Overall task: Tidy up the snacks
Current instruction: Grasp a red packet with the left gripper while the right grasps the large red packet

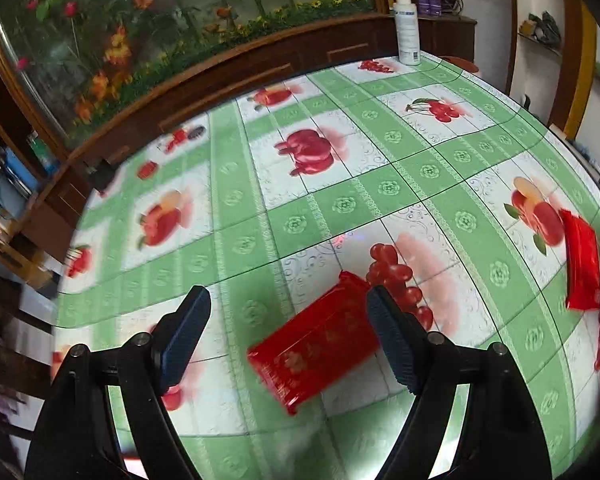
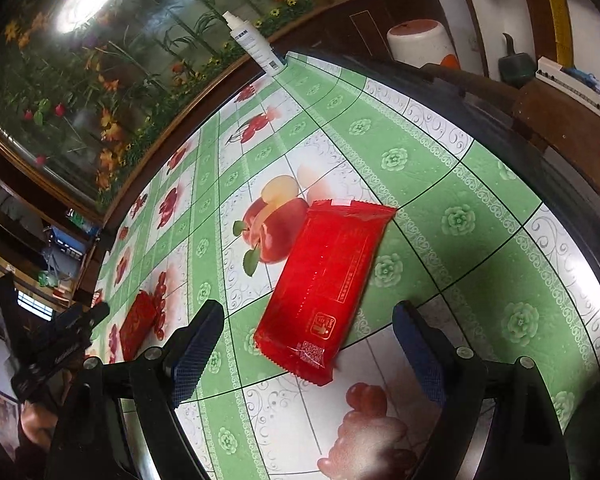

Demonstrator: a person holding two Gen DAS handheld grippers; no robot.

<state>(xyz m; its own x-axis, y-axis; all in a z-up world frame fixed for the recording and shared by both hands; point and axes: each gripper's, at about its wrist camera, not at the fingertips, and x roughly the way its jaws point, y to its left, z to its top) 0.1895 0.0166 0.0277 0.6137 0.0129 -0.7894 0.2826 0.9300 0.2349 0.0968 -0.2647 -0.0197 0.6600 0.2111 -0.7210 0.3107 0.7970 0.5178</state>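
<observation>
Two red snack packets lie flat on a green and white fruit-print tablecloth (image 1: 428, 172). In the left wrist view one packet (image 1: 316, 344) sits low on the table between the fingers of my left gripper (image 1: 287, 296), which is open with neither pad pressing on it. The second packet (image 1: 582, 264) lies at the far right. In the right wrist view that second packet (image 2: 328, 276) has its near end between the wide-apart fingers of my open right gripper (image 2: 308, 310), with gaps on both sides. The first packet (image 2: 138, 330) shows at the left beside the left gripper (image 2: 60, 344).
A white spray bottle (image 1: 407, 24) (image 2: 256, 46) stands at the table's far edge against a dark wooden cabinet with a flower picture. Beyond the table's right edge (image 2: 572, 216) stand a white stool (image 2: 418, 44) and cluttered shelves.
</observation>
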